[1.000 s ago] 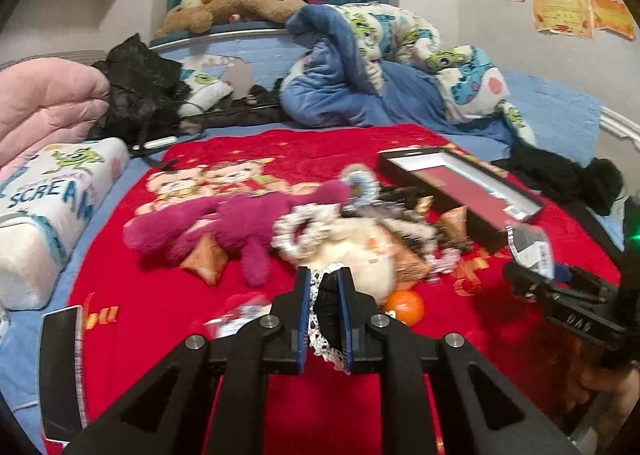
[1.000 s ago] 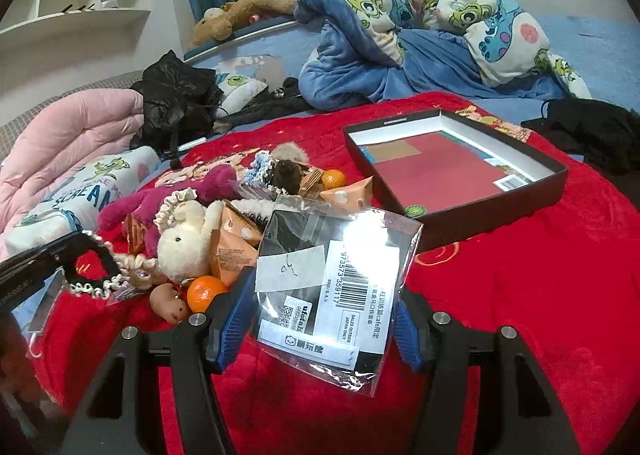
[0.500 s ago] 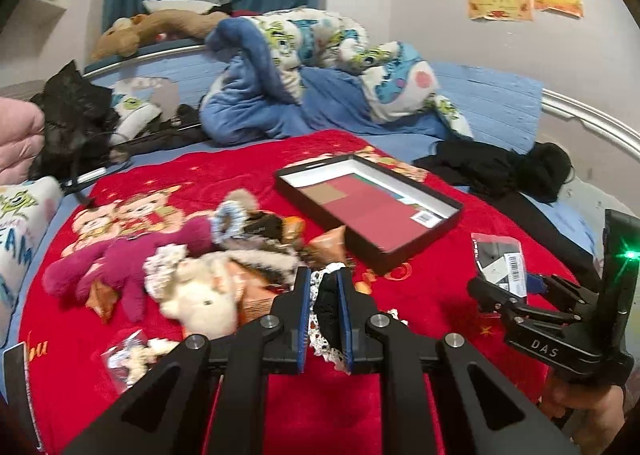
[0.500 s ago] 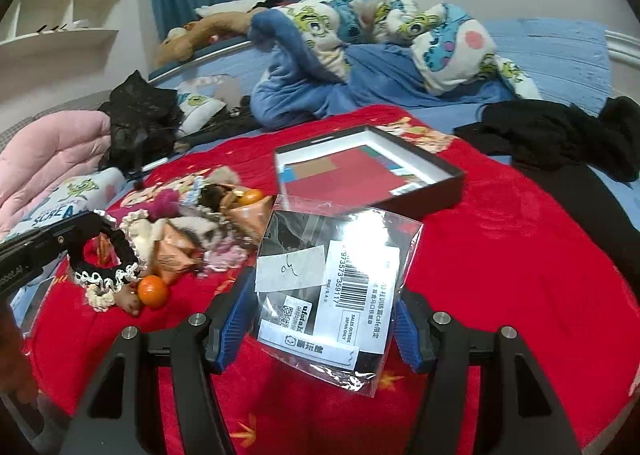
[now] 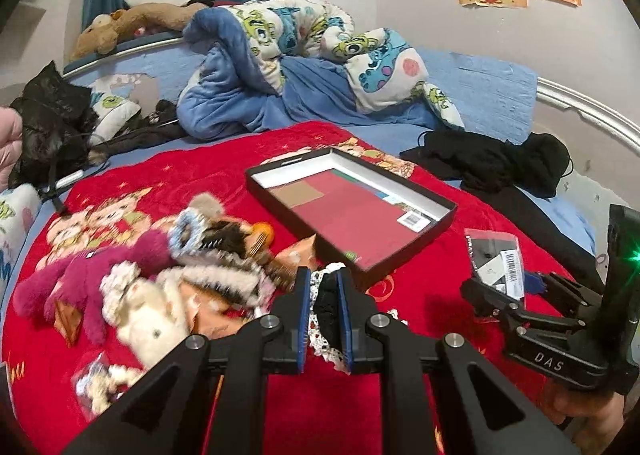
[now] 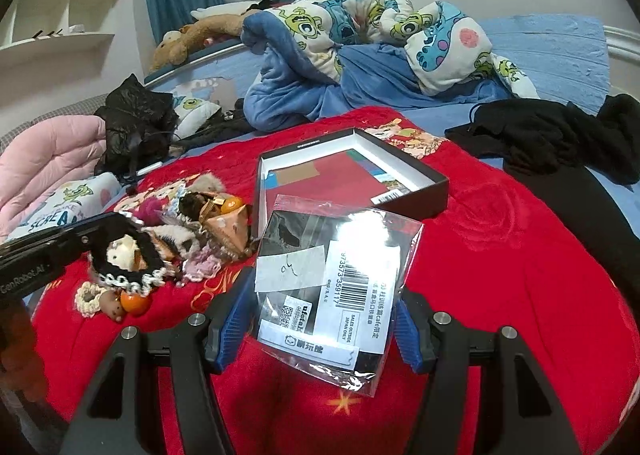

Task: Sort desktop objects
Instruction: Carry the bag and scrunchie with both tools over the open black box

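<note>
Two hand-held tongs hover over a bed spread with a red blanket (image 5: 168,175), each carrying something toward a shallow black box (image 5: 444,220) that lies open near the middle of the blanket. The left tongs (image 5: 323,295) are pressed nearly together, pinching a black hair tie (image 5: 328,301) edged with white lace; seen from the right camera it hangs as a loop (image 6: 128,255) at about nine o'clock, above a heap of small things. The right tongs (image 6: 320,319) are spread partway and grip a clear plastic packet (image 6: 336,287) by its two side edges, the barcode label facing up. From the right camera the box (image 6: 432,195) sits just beyond the packet, at twelve o'clock. The pile of toys (image 5: 132,295), scrunchies and an orange ball lies left of the box, at roughly ten o'clock from the left tongs. To do this step well, it seems best to bring each load fully over the box's rim before letting go, lower it close to the red floor inside, and release one side at a time so the two tongs do not collide above the box.
</note>
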